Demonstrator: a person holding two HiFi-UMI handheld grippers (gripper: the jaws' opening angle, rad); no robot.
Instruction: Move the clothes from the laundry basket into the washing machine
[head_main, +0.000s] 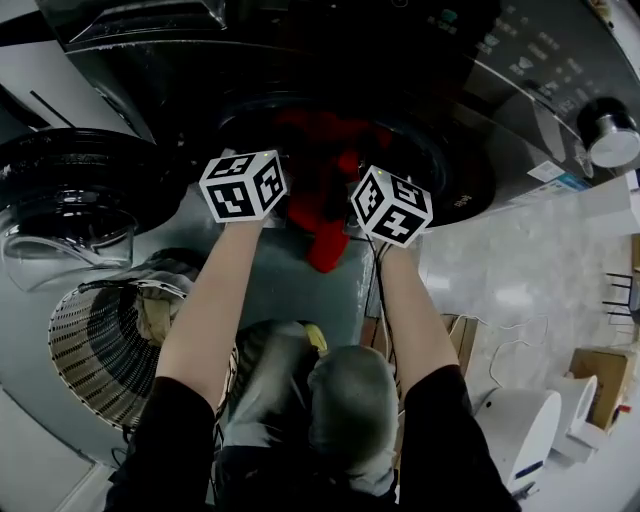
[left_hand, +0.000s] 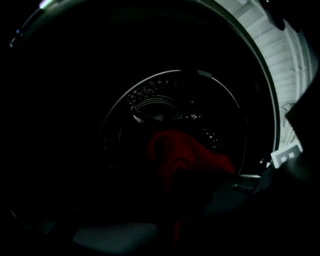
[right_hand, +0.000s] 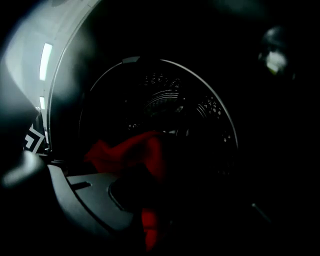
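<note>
A red garment (head_main: 325, 205) stretches between my two grippers at the mouth of the black washing machine (head_main: 470, 150). One end of it hangs down over the rim. My left gripper (head_main: 272, 168) and right gripper (head_main: 362, 180) both point into the drum, with their marker cubes side by side. In the left gripper view the red garment (left_hand: 185, 155) bunches right before the dark jaws, with the steel drum (left_hand: 170, 97) behind. In the right gripper view the garment (right_hand: 135, 150) drapes from the jaws down to the frame's bottom. Each gripper is shut on the cloth.
The washer's round glass door (head_main: 70, 205) stands open at the left. Below it sits the white slatted laundry basket (head_main: 95, 350) with pale clothes (head_main: 155, 310) inside. A control knob (head_main: 612, 135) is at the upper right. A white appliance (head_main: 520, 430) and a cardboard box (head_main: 600, 375) stand on the floor.
</note>
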